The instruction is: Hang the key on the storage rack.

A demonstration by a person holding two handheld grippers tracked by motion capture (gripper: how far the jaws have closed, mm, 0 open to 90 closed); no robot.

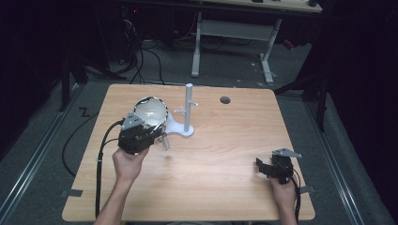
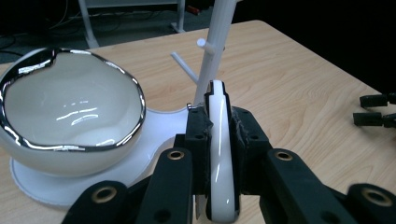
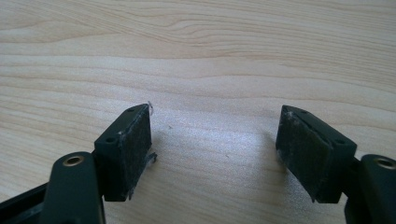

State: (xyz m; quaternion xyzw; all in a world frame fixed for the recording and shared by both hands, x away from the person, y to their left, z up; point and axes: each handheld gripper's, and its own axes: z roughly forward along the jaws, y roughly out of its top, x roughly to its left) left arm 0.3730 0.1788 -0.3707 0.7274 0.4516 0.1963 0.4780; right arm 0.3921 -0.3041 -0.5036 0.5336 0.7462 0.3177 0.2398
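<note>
A white cup [image 1: 151, 110] with a silver rim is tilted so that its mouth faces up and toward me, left of a white peg stand [image 1: 188, 108]. My left gripper [image 1: 157, 131] is shut on the cup's white handle [image 2: 219, 140], which stands upright between its jaws. In the left gripper view the cup [image 2: 70, 107] sits low over the stand's flat base [image 2: 159, 135]; I cannot tell whether they touch. The pole [image 2: 217, 42] with its pegs rises just behind the handle. My right gripper [image 1: 264, 167] rests open at the table's right front, with bare wood between its pads [image 3: 128, 149].
The wooden table [image 1: 225, 154] has a round hole [image 1: 225, 100] at the back right. A white desk frame [image 1: 234, 33] and cables stand on the floor beyond the far edge. The right gripper [image 2: 373, 112] appears at the right edge of the left gripper view.
</note>
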